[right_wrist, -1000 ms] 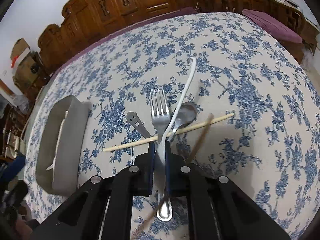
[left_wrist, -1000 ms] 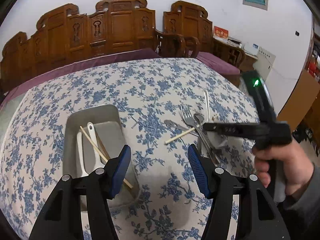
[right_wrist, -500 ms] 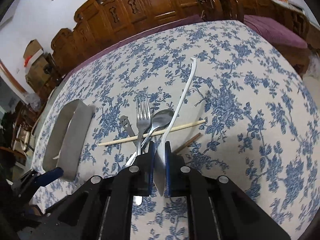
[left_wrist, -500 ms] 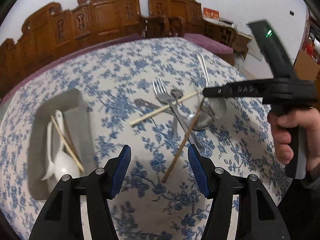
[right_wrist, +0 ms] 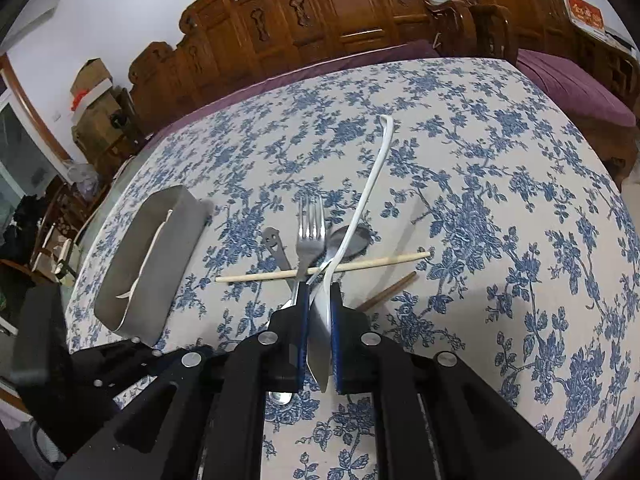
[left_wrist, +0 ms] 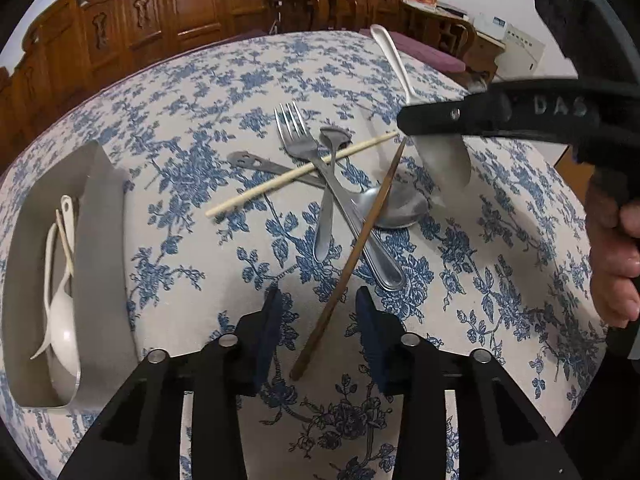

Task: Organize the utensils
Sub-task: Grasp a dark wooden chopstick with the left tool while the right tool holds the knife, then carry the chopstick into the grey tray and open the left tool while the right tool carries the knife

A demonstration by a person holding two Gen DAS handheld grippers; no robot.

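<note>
My right gripper (right_wrist: 319,322) is shut on the bowl of a white plastic spoon (right_wrist: 370,184) and holds it above the table; the spoon also shows in the left wrist view (left_wrist: 394,62). My left gripper (left_wrist: 318,320) is open and empty, low over a dark brown chopstick (left_wrist: 352,258). Under the spoon lies a pile: a steel fork (left_wrist: 298,142), a steel spoon (left_wrist: 394,208), a light chopstick (left_wrist: 296,174) and a smiley-handled utensil (left_wrist: 256,164). A grey tray (left_wrist: 102,240) at the left holds white spoons (left_wrist: 64,328) and a chopstick.
The table has a blue floral cloth (left_wrist: 192,128). Carved wooden chairs (right_wrist: 360,12) stand behind it. Purple cushions (right_wrist: 576,84) lie at the far right edge. Boxes (right_wrist: 92,92) stand at the far left.
My right gripper has lifted the white spoon up off the pile. My left gripper has moved right and lower, from beside the tray to over the brown chopstick.
</note>
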